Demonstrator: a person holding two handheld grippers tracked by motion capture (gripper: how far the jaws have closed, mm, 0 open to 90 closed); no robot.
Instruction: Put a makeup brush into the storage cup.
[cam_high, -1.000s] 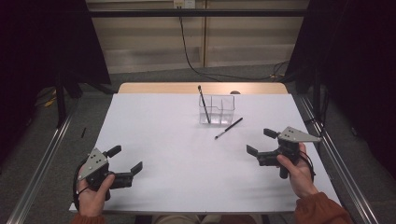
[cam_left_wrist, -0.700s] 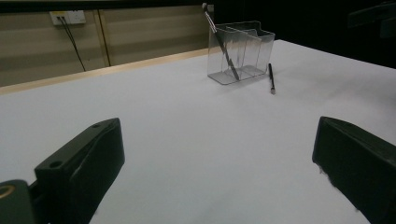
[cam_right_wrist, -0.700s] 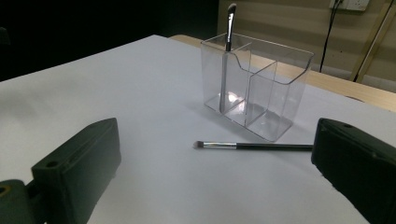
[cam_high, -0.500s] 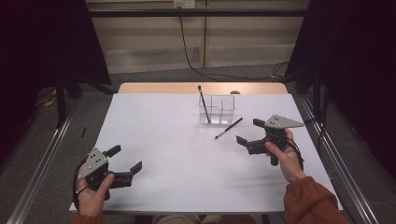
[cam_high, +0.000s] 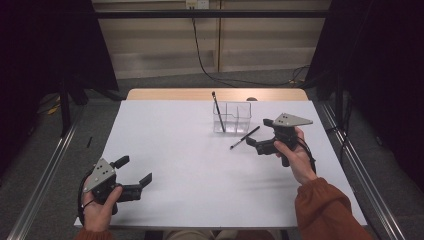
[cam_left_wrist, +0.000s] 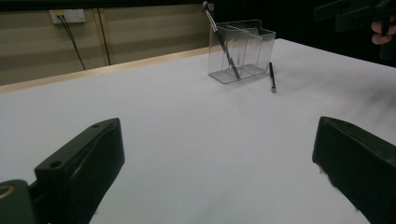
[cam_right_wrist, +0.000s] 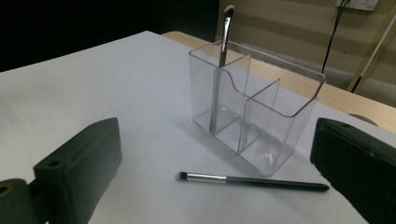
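Two brushes: one (cam_right_wrist: 252, 180) flat on table (cam_high: 200, 170), just in front of clear organizer (cam_right_wrist: 261, 116), bristles pointing left in right gripper view; other (cam_right_wrist: 219, 70) standing tilted in organizer's end compartment, bristles up. Right gripper (cam_high: 260, 136) near flat brush, just right of organizer in high view, jaws wide apart, nothing between them, brush lying between jaw tips in its own view but farther off. Left gripper (cam_high: 132, 174) at near left corner of table, well apart from organizer, jaws wide apart, holding nothing. Organizer near far edge, centre.
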